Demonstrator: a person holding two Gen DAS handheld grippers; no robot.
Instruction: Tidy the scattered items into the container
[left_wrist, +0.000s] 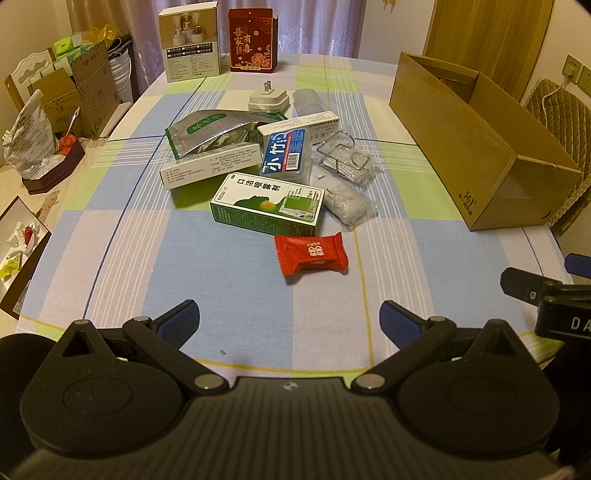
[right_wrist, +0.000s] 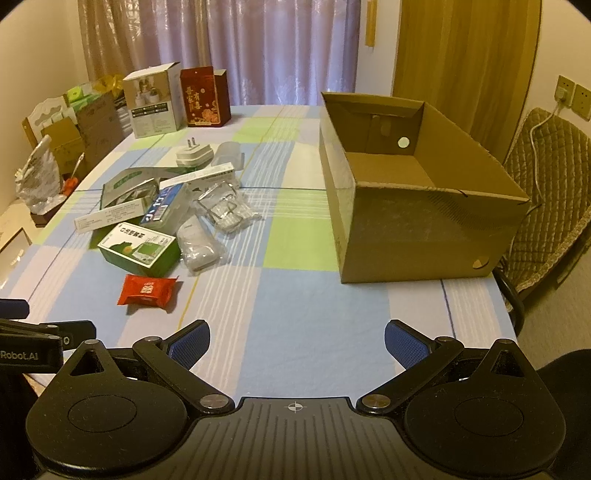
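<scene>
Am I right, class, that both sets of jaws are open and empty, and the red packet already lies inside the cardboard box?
Not quite. The red packet lies on the tablecloth, beside the pile, well left of the cardboard box; the right wrist view shows this. Both sets of jaws are indeed open and empty.

Beside one open cardboard box (right_wrist: 424, 206): one red sachet (left_wrist: 311, 254), one green carton (left_wrist: 266, 204), two long white cartons (left_wrist: 208, 166), one blue case (left_wrist: 284, 154), one foil pouch (left_wrist: 199, 131), one plug adapter (left_wrist: 268, 99), two clear bags (left_wrist: 347, 205).
</scene>
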